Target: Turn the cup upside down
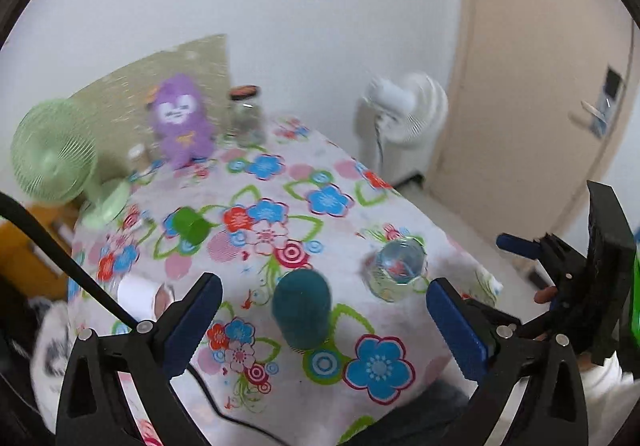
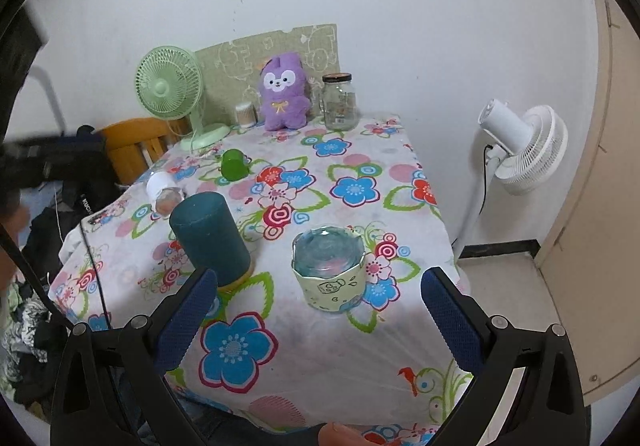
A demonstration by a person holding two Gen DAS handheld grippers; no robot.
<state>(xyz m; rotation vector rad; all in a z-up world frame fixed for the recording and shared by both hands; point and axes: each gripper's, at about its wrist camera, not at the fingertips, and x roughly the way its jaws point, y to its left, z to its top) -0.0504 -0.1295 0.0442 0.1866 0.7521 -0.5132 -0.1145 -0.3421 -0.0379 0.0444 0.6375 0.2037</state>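
Observation:
A dark teal cup [image 2: 210,240] stands upside down on the floral tablecloth [image 2: 320,346], rim down on a yellowish base; it also shows in the left wrist view [image 1: 302,312]. A clear glass cup [image 2: 330,270] with a pale green sleeve stands upside down to its right, also in the left wrist view [image 1: 396,270]. A green cup [image 2: 234,164] and a white cup [image 2: 162,191] lie on their sides farther back left. My left gripper [image 1: 324,330] is open and empty above the teal cup. My right gripper [image 2: 320,320] is open and empty in front of the glass cup.
At the table's back stand a green desk fan [image 2: 168,85], a purple plush toy [image 2: 282,95], a glass jar [image 2: 340,101] and a small container [image 2: 245,113]. A white floor fan [image 2: 524,143] stands right of the table. A black cable [image 2: 94,266] crosses the left edge.

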